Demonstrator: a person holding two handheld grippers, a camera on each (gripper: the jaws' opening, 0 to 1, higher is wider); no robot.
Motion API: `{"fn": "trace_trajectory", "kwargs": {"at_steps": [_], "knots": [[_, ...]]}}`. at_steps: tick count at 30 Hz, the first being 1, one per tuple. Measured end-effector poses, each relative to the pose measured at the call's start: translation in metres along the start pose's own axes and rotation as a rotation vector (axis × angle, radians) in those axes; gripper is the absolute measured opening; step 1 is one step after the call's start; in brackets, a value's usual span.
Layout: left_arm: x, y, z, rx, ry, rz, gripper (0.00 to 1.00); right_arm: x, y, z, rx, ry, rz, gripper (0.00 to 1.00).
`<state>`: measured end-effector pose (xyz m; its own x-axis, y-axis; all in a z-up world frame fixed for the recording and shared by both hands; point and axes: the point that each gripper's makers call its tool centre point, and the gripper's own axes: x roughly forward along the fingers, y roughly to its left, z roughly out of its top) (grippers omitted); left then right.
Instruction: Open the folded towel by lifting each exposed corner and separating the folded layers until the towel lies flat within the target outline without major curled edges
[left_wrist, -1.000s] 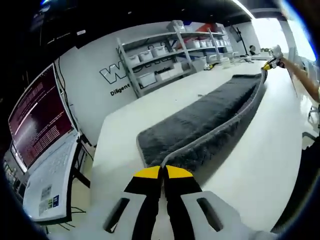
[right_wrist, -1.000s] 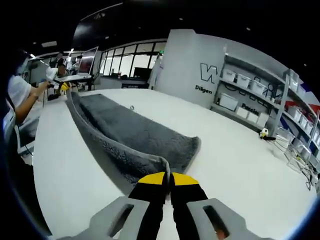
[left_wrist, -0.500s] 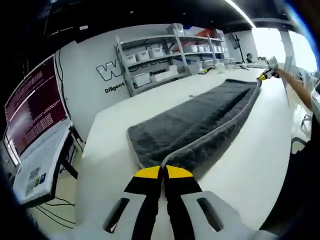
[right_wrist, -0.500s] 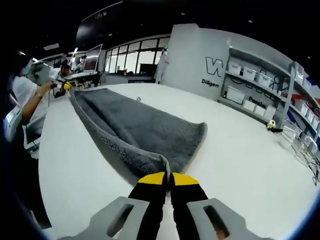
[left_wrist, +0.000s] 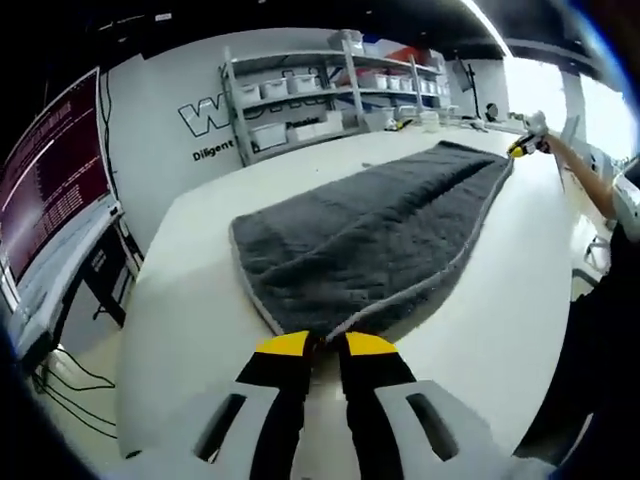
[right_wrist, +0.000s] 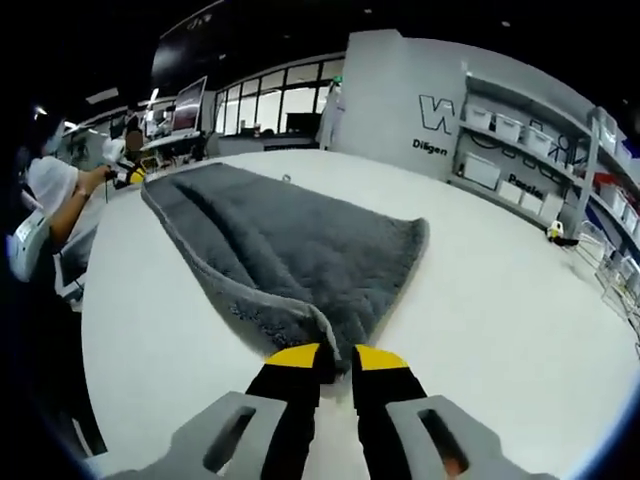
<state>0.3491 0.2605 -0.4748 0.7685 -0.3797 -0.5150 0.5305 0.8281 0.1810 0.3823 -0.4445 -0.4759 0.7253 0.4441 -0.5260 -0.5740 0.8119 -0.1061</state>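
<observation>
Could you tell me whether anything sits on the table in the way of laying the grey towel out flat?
Nothing visible does. The towel lies on bare white table, with the left gripper and right gripper at its near corners. A small object sits on the table well away from it.

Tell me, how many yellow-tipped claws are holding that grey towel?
2. The left claw is at one corner of the towel; the right claw is at the far corner, where it appears small at.
</observation>
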Motion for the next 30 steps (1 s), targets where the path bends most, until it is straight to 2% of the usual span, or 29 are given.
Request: {"fn": "trace_trajectory", "kwargs": {"at_steps": [3, 6, 8, 9, 11, 13, 18, 19, 21, 26, 30], "knots": [[0.004, -0.007, 0.001, -0.036, -0.017, -0.046, 0.35, -0.003, -0.001, 0.001, 0.001, 0.004, -0.008, 0.23], [0.005, -0.012, 0.005, -0.039, -0.041, -0.067, 0.42, -0.005, -0.003, 0.000, -0.009, 0.016, -0.028, 0.37], [0.004, -0.015, 0.008, -0.037, -0.059, -0.087, 0.50, -0.007, -0.002, -0.001, -0.014, 0.022, -0.032, 0.39], [0.003, -0.017, 0.011, -0.042, -0.073, -0.096, 0.55, -0.008, -0.001, -0.001, -0.014, 0.024, -0.028, 0.43], [0.002, -0.020, 0.022, -0.072, -0.128, -0.105, 0.72, -0.010, 0.001, -0.002, -0.011, 0.029, -0.024, 0.53], [0.000, -0.022, 0.025, -0.085, -0.135, -0.116, 0.86, -0.012, 0.001, -0.003, -0.018, 0.036, -0.029, 0.64], [-0.004, -0.031, 0.033, -0.072, -0.152, -0.130, 0.90, -0.016, 0.008, -0.006, 0.000, 0.053, -0.008, 0.93], [-0.004, -0.033, 0.035, -0.073, -0.155, -0.136, 0.91, -0.017, 0.011, -0.007, -0.002, 0.056, -0.004, 0.96], [-0.004, -0.037, 0.040, -0.073, -0.173, -0.145, 0.99, -0.020, 0.014, -0.006, -0.013, 0.062, -0.001, 0.99], [-0.004, -0.045, 0.051, -0.087, -0.210, -0.151, 0.99, -0.024, 0.025, 0.001, -0.026, 0.062, 0.005, 0.99], [-0.003, -0.055, 0.055, -0.074, -0.210, -0.160, 0.99, -0.025, 0.039, 0.016, -0.040, 0.041, 0.014, 0.99]]}}
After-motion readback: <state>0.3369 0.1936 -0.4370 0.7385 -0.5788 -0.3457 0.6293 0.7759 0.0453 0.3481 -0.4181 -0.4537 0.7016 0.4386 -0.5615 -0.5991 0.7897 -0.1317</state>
